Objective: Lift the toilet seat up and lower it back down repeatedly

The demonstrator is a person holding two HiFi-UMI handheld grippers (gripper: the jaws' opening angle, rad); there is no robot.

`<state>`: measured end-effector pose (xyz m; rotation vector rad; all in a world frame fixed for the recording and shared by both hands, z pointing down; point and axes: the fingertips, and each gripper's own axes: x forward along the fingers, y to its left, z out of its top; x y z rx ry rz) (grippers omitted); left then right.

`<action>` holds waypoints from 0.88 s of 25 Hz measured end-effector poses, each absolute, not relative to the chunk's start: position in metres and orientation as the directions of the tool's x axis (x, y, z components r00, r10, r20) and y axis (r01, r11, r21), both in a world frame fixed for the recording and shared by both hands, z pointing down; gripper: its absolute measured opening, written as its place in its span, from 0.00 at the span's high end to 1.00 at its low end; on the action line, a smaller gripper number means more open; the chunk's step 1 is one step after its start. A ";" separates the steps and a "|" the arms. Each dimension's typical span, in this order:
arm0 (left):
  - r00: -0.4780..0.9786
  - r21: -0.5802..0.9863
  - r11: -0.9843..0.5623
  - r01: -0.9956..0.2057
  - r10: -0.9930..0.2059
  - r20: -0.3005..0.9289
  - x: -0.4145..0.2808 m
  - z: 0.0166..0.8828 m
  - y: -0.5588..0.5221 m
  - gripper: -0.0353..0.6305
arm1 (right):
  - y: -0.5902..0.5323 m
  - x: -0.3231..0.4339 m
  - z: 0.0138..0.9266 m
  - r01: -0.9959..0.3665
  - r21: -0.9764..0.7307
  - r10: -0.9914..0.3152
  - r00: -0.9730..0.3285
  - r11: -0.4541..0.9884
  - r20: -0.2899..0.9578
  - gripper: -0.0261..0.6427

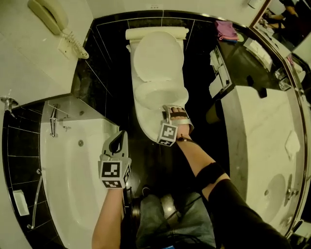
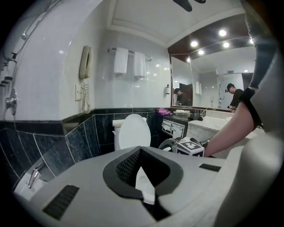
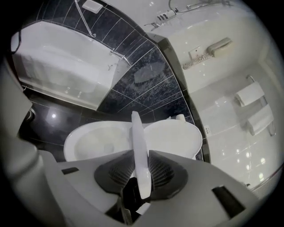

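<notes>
One toilet seat [image 3: 137, 137] pinched edge-on by right hand-held gripper [image 3: 141, 166], left hand-held gripper [image 2: 140, 151] pressed together, empty

I'm in a bathroom, hotel-like. A white toilet [image 1: 158, 73] stands top centre against black wall tiles [image 1: 104, 63], with a bathtub [image 1: 73, 185] lower left and a washbasin [image 1: 272, 192] lower right. A wall phone [image 1: 48, 14] hangs upper left, and towels [image 2: 128, 62] hang beside a big mirror [image 2: 208, 84].

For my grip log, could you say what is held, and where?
The right gripper holds the seat by its front rim; the left gripper holds nothing.
</notes>
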<state>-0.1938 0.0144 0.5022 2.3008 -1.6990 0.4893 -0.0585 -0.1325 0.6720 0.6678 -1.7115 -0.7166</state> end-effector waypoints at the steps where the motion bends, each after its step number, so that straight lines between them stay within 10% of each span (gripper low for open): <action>1: 0.255 -0.014 -0.284 -0.959 -0.883 0.394 -0.192 0.513 0.021 0.96 | -0.125 -0.056 0.680 -0.080 0.762 -0.754 -0.239 0.643 0.611 0.78; 22: 0.215 -0.044 -0.250 -0.967 -0.898 0.384 -0.146 0.719 0.069 0.96 | -0.033 -0.050 0.883 -0.050 0.791 -0.748 -0.367 0.610 0.553 0.72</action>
